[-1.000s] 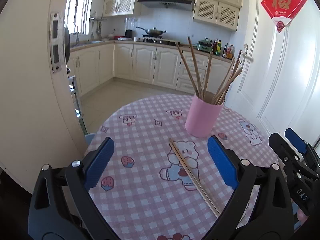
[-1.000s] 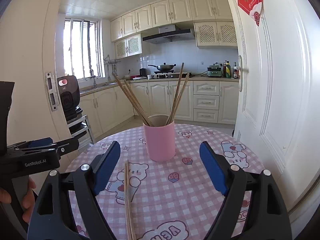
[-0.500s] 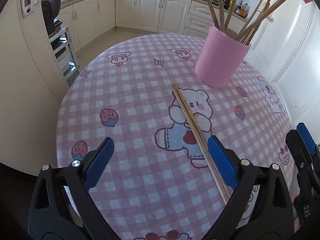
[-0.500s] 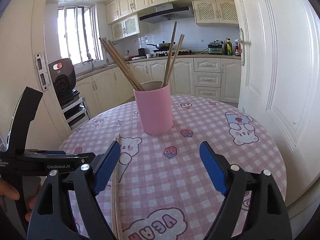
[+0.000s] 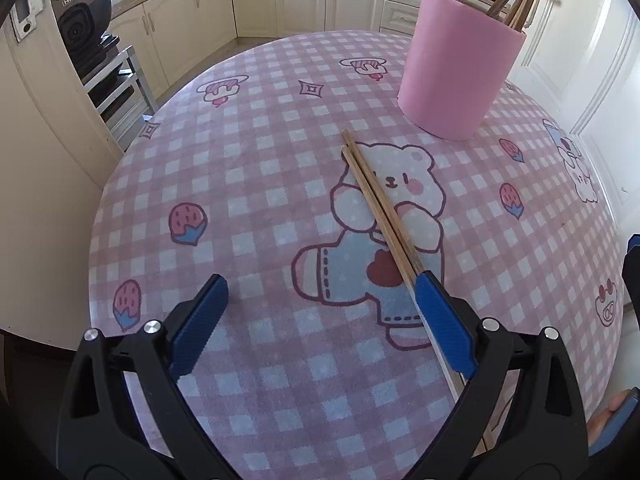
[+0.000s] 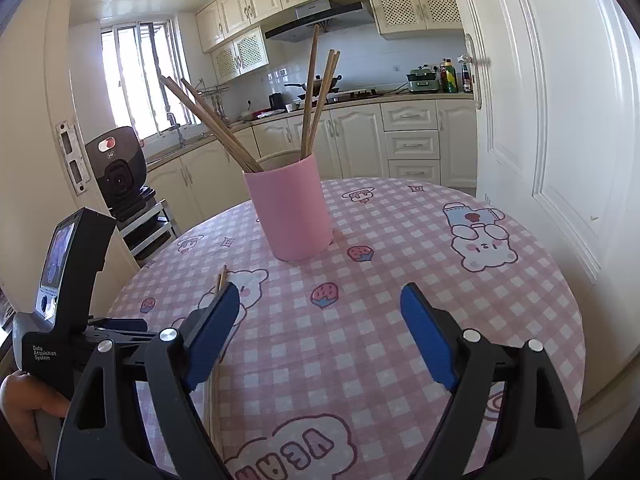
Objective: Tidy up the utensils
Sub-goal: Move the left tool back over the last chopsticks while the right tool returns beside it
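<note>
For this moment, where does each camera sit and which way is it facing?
Left wrist: rides the left tongs, tilted down at the table; the loose chopsticks run under its right finger; both fingers show, open, and the right tongs at the frame's right edge.
Right wrist: rides the right tongs, looking level across the table toward the kitchen; both fingers show, open, and the left tongs with the hand holding them.
Shared: the pink cup of chopsticks, the loose chopsticks, the table.

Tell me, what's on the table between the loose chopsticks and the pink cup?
Nothing but bare checked tablecloth. The left wrist view shows the chopsticks ending just short of the pink cup, with only cloth in the gap.
</note>
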### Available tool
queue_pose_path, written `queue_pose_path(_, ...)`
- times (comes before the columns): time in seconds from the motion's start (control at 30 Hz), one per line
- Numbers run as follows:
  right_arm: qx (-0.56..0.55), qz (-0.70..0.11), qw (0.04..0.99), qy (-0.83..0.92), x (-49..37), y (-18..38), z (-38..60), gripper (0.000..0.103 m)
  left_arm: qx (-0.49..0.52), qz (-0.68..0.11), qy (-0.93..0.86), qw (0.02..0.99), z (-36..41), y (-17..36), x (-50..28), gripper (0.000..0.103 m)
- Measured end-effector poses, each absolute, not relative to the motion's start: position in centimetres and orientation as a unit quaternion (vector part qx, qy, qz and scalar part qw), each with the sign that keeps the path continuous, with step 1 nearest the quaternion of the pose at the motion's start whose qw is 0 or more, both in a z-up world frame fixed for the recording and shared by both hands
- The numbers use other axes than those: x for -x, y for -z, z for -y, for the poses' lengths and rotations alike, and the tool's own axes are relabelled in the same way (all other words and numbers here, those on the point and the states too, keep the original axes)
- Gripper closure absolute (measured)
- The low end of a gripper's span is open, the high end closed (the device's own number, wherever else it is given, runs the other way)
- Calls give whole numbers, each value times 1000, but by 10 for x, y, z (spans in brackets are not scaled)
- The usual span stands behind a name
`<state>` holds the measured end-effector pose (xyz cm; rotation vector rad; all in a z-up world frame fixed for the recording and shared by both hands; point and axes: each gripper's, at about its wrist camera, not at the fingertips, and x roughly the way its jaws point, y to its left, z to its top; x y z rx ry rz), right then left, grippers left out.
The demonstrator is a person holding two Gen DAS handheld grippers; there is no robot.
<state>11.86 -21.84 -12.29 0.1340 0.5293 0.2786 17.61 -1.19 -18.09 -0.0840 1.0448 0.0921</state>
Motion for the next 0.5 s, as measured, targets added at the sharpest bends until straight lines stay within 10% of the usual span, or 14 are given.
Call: queue_pose_path(0.5, -80, -270, 949, -140, -125, 125, 223, 23, 42, -497, -63, 864, 14, 182, -182, 9)
